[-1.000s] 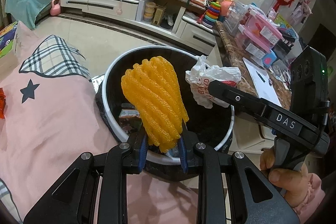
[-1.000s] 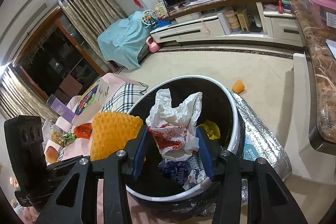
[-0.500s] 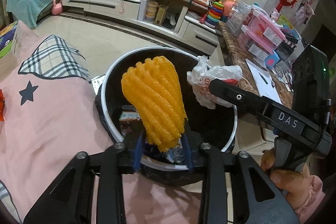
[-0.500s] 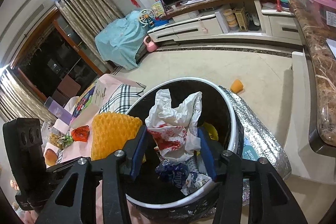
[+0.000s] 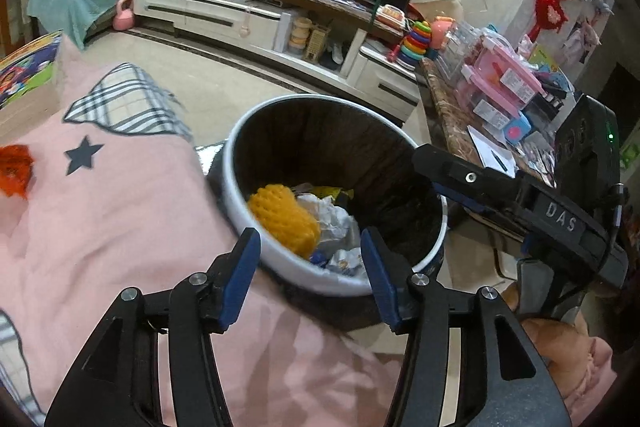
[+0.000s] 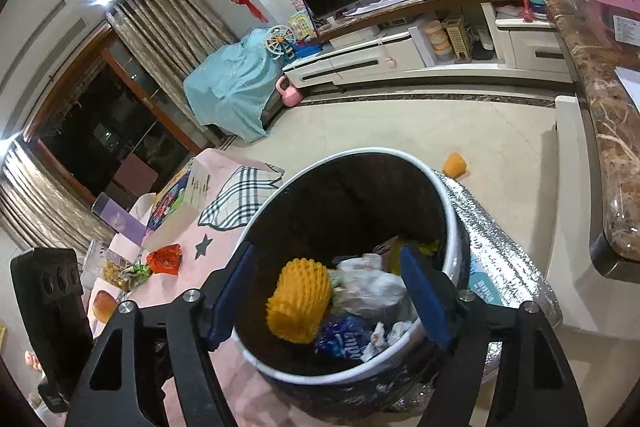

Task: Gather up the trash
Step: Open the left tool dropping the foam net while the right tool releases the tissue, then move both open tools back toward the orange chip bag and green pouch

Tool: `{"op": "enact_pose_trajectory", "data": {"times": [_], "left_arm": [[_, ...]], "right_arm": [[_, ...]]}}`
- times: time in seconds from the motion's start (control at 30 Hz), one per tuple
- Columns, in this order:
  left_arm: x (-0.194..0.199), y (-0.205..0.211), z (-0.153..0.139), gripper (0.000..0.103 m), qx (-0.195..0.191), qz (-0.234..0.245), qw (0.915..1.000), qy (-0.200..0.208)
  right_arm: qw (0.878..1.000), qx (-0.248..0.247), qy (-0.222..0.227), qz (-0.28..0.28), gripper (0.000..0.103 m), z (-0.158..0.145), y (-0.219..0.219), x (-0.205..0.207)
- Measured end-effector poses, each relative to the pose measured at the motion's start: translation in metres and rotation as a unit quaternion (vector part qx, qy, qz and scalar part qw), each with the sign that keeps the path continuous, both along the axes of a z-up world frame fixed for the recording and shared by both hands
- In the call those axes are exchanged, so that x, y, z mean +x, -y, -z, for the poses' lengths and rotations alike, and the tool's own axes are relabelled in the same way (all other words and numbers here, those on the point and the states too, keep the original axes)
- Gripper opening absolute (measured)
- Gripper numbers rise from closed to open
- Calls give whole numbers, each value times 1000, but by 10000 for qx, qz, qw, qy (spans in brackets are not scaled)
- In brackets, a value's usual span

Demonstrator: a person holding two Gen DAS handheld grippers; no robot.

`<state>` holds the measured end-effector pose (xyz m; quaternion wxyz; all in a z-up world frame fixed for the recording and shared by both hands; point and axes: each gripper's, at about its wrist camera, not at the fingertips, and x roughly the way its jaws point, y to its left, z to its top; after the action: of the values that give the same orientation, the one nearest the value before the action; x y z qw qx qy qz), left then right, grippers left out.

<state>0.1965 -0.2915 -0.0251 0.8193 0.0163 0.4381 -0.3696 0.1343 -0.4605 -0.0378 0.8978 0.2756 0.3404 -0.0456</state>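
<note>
The orange foam net (image 5: 285, 223) that stood upright in our left gripper (image 5: 310, 277) a second ago now lies in the trash bin (image 5: 276, 263), and the white plastic bag (image 6: 372, 287) our right gripper (image 6: 326, 293) held over the bin lies crumpled beside it — both drops are done. Both sets of jaws have just been opening; they stand wide now with nothing between the pads, only the bin below.

For the task, we judge two pieces collected and both grippers free for the next pick.

The net has tipped over: in the right wrist view its long axis slants from upper right to lower left, the open tube end toward the near rim, and it rests on other wrappers against the bin's left wall, touching the bag.

Outward, on the pink cloth (image 5: 100, 227), a red wrapper (image 6: 164, 259) and a packet of snacks (image 6: 120, 273) lie well apart from the bin — likely next. An orange piece (image 6: 455, 163) sits on the floor beyond.
</note>
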Motion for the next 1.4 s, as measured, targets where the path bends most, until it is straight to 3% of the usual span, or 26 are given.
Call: {"op": "enact_pose_trajectory", "data": {"times": [0.13,0.53,1.07,1.4], "left_arm": [[-5,-26,4,55,-90,-252,9996,-25],[-25,-115,18,57,-176,-1122,9935,5],[-31,-216,34,57,-320,-2042,9783,-169],[-28,-264,38,62,-242,-2535,9670,-70]], "right_arm": [[10000,-31,49,-79,86,-2,-13,-4],[9980,-211,376,-461,95,-7,-78,-16],[9922,-253,127,-1213,95,16,-159,-1],[9873,-335,-15,-1551,95,27,-196,15]]}}
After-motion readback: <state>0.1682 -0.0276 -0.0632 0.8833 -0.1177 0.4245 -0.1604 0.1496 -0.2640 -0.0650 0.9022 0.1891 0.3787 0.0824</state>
